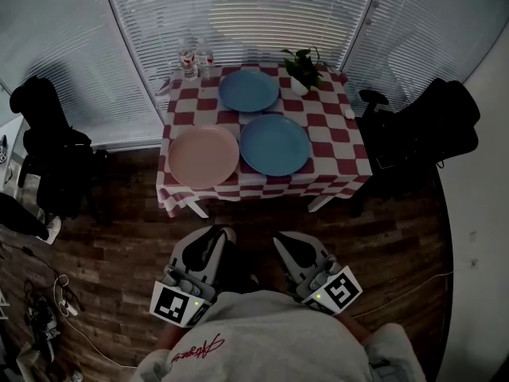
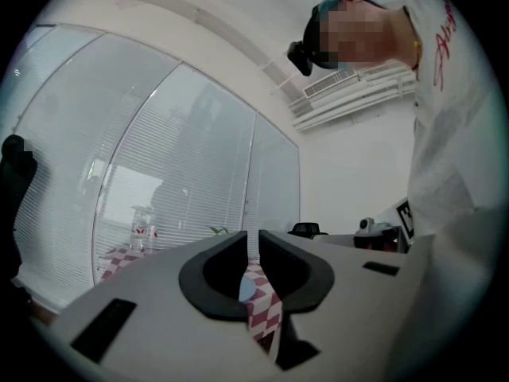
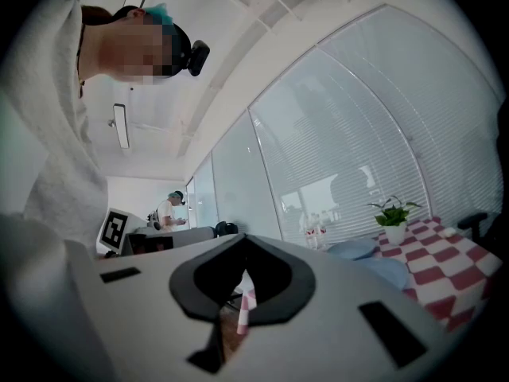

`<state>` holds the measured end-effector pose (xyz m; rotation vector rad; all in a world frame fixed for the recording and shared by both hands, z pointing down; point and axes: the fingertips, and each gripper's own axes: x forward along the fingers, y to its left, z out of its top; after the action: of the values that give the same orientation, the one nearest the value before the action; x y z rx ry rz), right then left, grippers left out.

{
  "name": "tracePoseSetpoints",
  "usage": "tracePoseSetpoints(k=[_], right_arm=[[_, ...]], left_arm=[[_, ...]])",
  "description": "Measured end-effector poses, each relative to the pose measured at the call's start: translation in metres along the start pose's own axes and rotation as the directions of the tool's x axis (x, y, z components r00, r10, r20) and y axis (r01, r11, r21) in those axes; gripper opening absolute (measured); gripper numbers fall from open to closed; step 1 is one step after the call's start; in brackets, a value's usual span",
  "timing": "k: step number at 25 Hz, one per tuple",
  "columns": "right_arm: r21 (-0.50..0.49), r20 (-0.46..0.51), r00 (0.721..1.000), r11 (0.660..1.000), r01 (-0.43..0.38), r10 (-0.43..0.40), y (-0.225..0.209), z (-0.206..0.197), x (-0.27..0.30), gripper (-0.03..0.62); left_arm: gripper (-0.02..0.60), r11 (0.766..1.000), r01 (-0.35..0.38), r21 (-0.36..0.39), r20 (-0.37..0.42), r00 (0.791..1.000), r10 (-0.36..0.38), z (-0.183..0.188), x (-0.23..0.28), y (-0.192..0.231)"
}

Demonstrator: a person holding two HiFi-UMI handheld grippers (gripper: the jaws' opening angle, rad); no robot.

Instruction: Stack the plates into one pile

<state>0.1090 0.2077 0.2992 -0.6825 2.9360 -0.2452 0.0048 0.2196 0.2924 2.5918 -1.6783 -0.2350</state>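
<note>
Three round plates lie unstacked on the small table under a red-and-white checked cloth. A pink plate sits at the near left with a large blue plate just beside it. A smaller blue plate lies behind them, near a potted green plant and two clear glasses. We hold both tools low by our body, well apart from the table. The left gripper shows a thin slit between its jaws and holds nothing. The right gripper has its jaws closed together, empty.
</note>
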Motion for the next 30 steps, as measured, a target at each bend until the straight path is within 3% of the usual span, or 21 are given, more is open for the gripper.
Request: tracePoseSetpoints(k=[14, 30], right_arm=[[-0.037, 0.036, 0.997, 0.997, 0.066, -0.065, -0.058, 0.019, 0.056, 0.011], [-0.027, 0.033, 0.994, 0.994, 0.106, -0.106, -0.124, 0.025, 0.124, 0.011]], left_arm=[[0.052, 0.997, 0.076, 0.011, 0.0, 0.997, -0.076, 0.01, 0.07, 0.055], [0.052, 0.994, 0.105, -0.004, 0.002, 0.994, -0.105, 0.011, 0.141, 0.125]])
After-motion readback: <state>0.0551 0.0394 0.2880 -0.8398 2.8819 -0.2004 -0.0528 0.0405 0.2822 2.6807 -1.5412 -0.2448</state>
